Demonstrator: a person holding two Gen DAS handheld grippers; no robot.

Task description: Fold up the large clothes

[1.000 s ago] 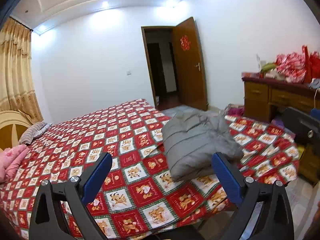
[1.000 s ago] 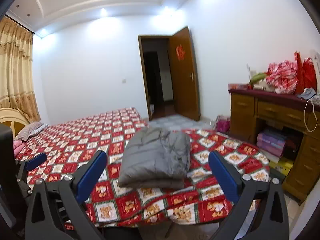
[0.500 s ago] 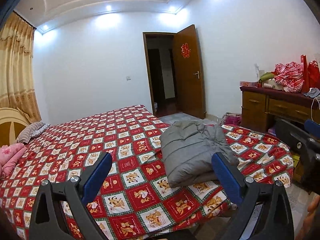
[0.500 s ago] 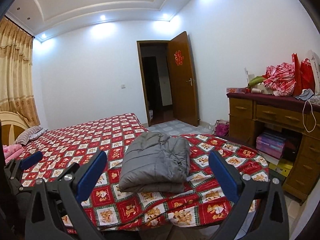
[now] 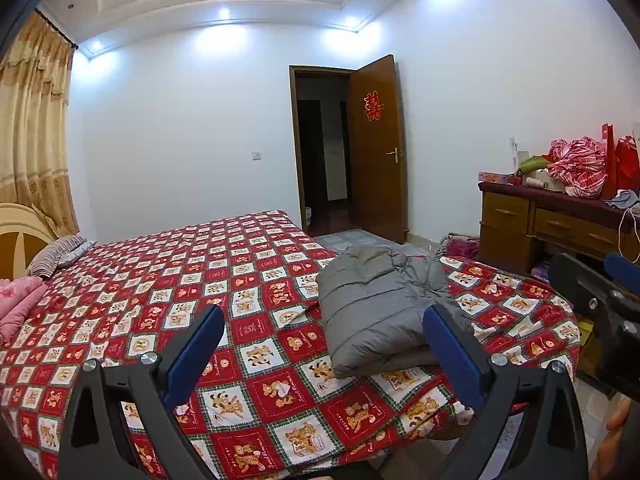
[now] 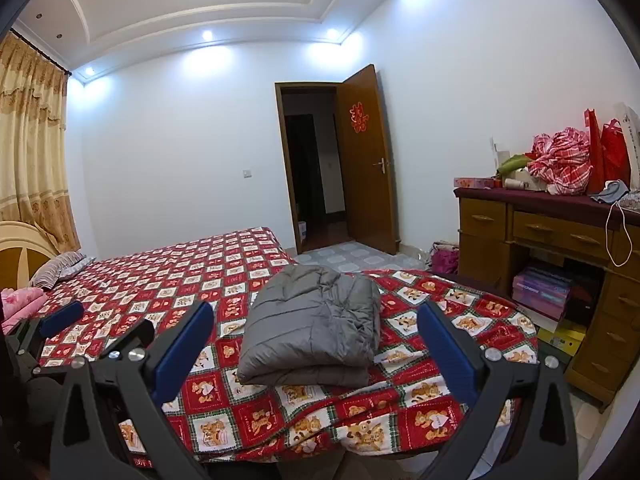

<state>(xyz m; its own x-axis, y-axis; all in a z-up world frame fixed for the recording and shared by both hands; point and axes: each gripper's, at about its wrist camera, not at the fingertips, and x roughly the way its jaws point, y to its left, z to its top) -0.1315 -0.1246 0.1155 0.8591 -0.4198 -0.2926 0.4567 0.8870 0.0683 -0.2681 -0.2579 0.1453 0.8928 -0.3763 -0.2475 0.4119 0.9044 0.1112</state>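
While both hand-held grippers (image 5: pixel 324 344) (image 6: pixel 316 340) gape, the folded jacket (image 6: pixel 316 328) lies apparently ahead, untouched.

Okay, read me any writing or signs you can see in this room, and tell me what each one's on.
"囍", a red double-happiness cutout, on the open wooden door.
Print on the purple boxes under the desk: too blurred to read.
Small marks in the bedspread squares: too small to read.
Grey folded jacket: no visible text.

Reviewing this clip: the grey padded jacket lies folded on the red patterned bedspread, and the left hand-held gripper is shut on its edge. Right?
Not quite. The left hand-held gripper is open and clear of the grey padded jacket, as the left wrist view shows. The jacket does lie folded on the red patterned bedspread.
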